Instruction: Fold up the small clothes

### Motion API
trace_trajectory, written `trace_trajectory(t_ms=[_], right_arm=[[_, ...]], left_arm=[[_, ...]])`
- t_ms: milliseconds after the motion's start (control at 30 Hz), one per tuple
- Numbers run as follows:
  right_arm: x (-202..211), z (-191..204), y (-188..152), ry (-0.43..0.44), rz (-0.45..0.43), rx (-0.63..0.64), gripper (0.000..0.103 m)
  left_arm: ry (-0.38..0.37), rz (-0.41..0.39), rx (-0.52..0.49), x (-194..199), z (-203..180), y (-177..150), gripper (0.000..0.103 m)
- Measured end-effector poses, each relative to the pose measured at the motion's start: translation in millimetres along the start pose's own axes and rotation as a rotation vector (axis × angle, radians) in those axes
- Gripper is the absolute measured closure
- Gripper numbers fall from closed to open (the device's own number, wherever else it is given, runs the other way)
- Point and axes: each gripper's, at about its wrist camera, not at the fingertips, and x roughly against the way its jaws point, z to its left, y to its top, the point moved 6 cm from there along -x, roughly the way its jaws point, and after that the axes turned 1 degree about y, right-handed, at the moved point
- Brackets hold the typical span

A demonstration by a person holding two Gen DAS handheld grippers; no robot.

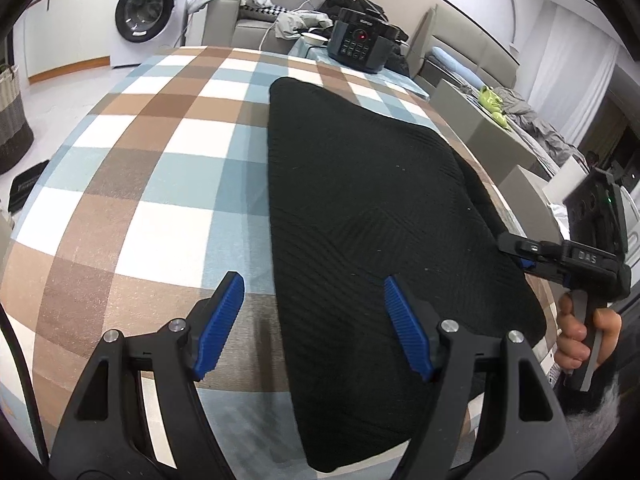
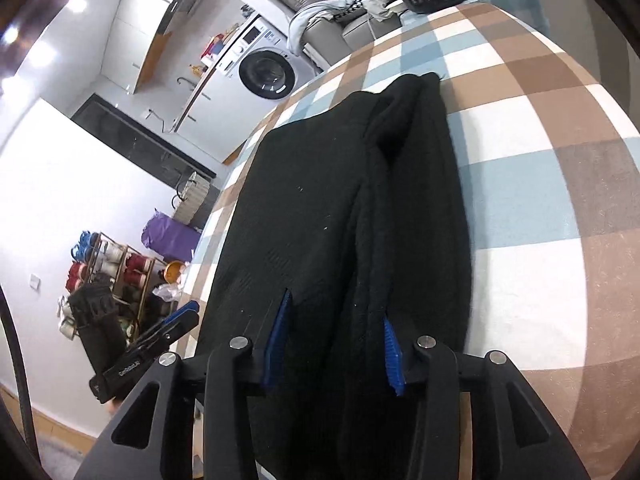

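A black knit garment (image 1: 360,208) lies folded lengthwise on the plaid tablecloth (image 1: 160,168). My left gripper (image 1: 312,280) hovers open over the garment's near left edge, one blue pad above the cloth and one above the knit, nothing held. A hand holds my right gripper (image 1: 508,244) at the garment's right edge. In the right wrist view, the right gripper (image 2: 336,308) stands partly open astride a raised fold of the garment (image 2: 320,200); the fabric lies flat between the pads, not lifted. The left gripper (image 2: 188,312) shows at the lower left.
A dark electric cooker (image 1: 360,44) sits at the table's far edge. Beyond are a washing machine (image 1: 148,12), a grey sofa with loose clothes (image 1: 248,20) and a woven basket (image 1: 12,120). A shelf of shoes (image 2: 116,264) stands by the wall.
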Motion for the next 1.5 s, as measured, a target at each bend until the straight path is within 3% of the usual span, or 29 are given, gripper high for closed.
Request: trace_trajectory(t_ms=[267, 400, 433, 467, 500, 567, 667, 800, 867, 967, 1200, 1500], right_arm=[[-10.2, 18.9, 9.1, 0.003, 0.04, 0.088, 0.061], [-12.5, 16.6, 1.6, -0.05, 0.045, 0.118, 0.062], [-14.8, 13.8, 0.4, -0.079, 0.045, 0.121, 0.067], [-15.0, 12.1, -0.6, -0.095, 0.039, 0.126, 0.083], [-15.1, 10.5, -1.3, -0.112, 0.028, 0.134, 0.09], [-6.2, 21.6, 2.1, -0.123, -0.022, 0.179, 0.092], [12.2, 42.1, 9.9, -0.146, -0.095, 0.252, 0.092], [7.1, 22.1, 8.8, -0.234, -0.075, 0.232, 0.091], [-2.4, 2.0, 3.7, -0.21, -0.024, 0.155, 0.09], [7.4, -5.1, -4.9, -0.141, -0.03, 0.099, 0.084], [21.9, -20.7, -44.7, -0.13, 0.01, 0.059, 0.082], [39.9, -23.6, -69.2, -0.129, 0.012, 0.047, 0.082]], left_arm=[[0.015, -0.007, 0.004, 9.8, 1.3, -4.0, 0.033], [0.017, 0.004, 0.013, 8.5, 4.5, -6.6, 0.033], [0.016, 0.006, 0.011, 8.0, 3.8, -6.7, 0.033], [0.014, 0.005, 0.008, 8.1, 2.6, -6.6, 0.033], [0.011, 0.004, 0.005, 8.5, 1.2, -6.4, 0.033], [0.004, 0.0, -0.005, 9.8, -2.5, -5.3, 0.033], [0.001, -0.009, -0.019, 11.3, -7.2, -3.4, 0.033], [-0.002, 0.013, -0.019, 3.6, -8.3, -6.1, 0.033], [0.0, 0.028, -0.02, -0.8, -8.8, -8.8, 0.033], [0.005, 0.038, -0.036, -3.4, -9.8, -12.7, 0.033], [0.002, 0.057, -0.024, -13.6, -6.9, -14.7, 0.033], [-0.02, 0.042, -0.028, -9.3, -10.0, -11.3, 0.033]])
